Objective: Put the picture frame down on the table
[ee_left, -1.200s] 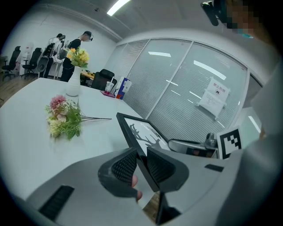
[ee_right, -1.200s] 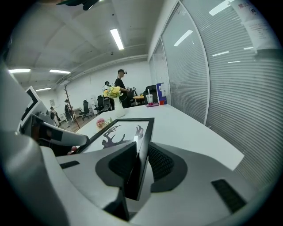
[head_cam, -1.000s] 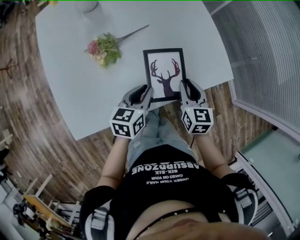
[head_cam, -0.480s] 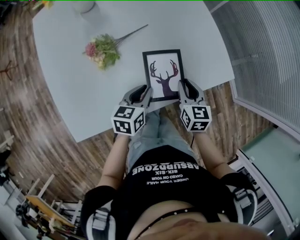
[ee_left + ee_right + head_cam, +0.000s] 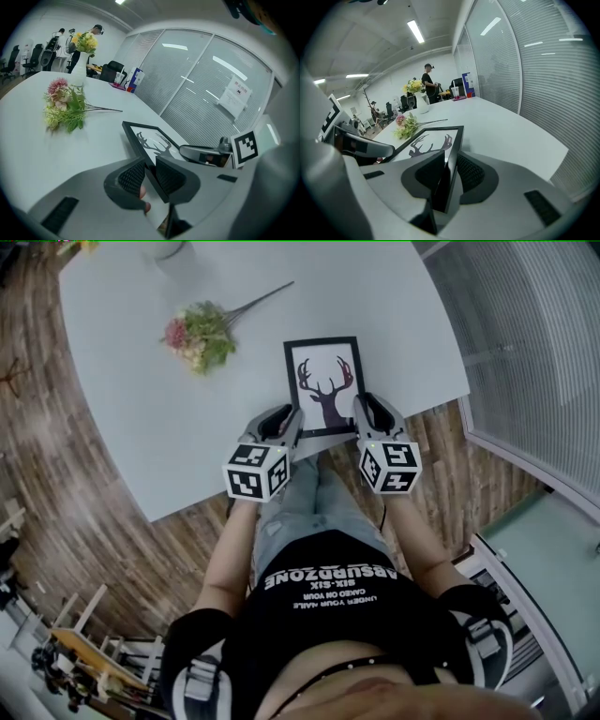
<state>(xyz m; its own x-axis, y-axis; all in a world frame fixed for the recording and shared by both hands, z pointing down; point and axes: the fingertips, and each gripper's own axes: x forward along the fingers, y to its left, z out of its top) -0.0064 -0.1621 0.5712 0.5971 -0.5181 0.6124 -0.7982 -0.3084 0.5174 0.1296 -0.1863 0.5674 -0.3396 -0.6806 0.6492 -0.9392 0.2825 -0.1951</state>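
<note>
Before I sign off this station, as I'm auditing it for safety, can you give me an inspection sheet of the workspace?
Surface: white table, no spills seen.
Job's things: picture frame with a deer print, face up, held at both sides near the table's near edge; cannot tell whether its far edge rests on the table.
Clutter: bunch of flowers lying to the left of the frame; white vase with yellow flowers at the far end.
Grippers: left gripper and right gripper, fingers shut on the frame.
Cables: nothing seen.
Surroundings: wood floor; glass wall with blinds at the right; a person far behind the table.
</note>
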